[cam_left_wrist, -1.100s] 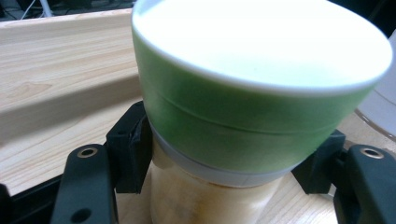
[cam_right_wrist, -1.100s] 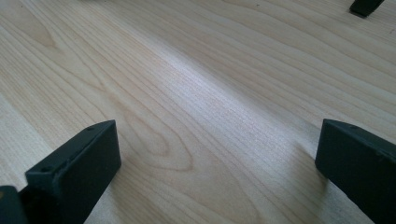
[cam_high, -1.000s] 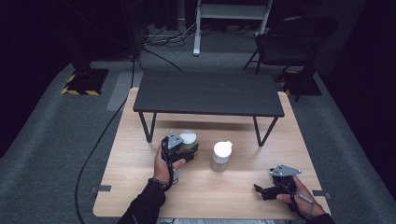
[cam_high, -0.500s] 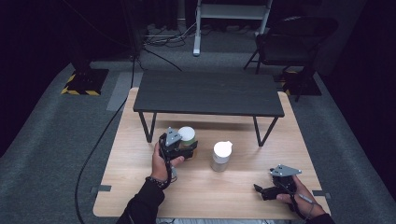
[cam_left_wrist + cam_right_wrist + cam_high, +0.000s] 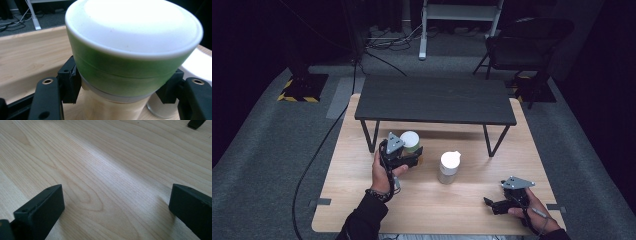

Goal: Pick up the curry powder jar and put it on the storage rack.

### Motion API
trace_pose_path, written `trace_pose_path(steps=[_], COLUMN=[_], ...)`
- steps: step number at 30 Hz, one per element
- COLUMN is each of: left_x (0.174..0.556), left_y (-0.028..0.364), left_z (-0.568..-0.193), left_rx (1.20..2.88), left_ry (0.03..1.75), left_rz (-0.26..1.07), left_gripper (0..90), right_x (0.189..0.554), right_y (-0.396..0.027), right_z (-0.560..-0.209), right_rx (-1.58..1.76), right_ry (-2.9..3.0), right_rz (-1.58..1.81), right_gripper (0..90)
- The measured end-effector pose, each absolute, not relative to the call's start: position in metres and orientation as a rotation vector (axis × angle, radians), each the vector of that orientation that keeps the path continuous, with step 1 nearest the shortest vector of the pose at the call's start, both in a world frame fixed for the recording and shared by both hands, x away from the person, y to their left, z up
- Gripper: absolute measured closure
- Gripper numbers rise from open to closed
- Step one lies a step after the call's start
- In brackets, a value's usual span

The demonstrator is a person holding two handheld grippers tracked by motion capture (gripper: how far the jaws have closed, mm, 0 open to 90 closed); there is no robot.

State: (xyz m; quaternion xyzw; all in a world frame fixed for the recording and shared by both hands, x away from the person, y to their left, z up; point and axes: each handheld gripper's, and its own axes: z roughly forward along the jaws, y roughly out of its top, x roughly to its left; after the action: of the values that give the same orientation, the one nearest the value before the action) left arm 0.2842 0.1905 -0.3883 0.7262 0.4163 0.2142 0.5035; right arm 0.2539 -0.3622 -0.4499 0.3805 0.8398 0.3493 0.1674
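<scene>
— Jaws first: what are they doing?

— Both black jaws of the left gripper [image 5: 117, 92] pinch a jar [image 5: 125, 75] just under its cap, one block pressed to each side. The right gripper [image 5: 115, 205] has its jaws spread wide, with bare wood grain between them.

— What is the jar like?

— A round, pale translucent body with a wide cap, green around the side and smooth white on its flat top. In the high view the jar [image 5: 410, 142] sits left of the wooden tabletop's [image 5: 462, 210] middle, in front of the small dark table [image 5: 435, 100].

— And beside it?

— A clear, white-capped bottle [image 5: 448, 167] stands near the middle, just apart from the jar.

— The right gripper?

— In the high view it [image 5: 490, 204] lies low by the near right corner.

— Anything different from a second ago?

— The held jar tilts more, its white top turned further up. The bottle and the right gripper have not moved.
</scene>
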Motion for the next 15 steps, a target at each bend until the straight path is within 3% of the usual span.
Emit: trace_pose_path(steps=[15], left_x=[0.278], left_y=[0.185], left_z=[-0.342], left_rx=[1.741], left_ry=[0.95], left_rz=[0.535], left_gripper=[33.9], right_x=[0.253], right_y=[-0.362], right_z=[-0.45], right_rx=[1.088], right_ry=[2.387], right_rz=[0.992], right_gripper=[0.0])
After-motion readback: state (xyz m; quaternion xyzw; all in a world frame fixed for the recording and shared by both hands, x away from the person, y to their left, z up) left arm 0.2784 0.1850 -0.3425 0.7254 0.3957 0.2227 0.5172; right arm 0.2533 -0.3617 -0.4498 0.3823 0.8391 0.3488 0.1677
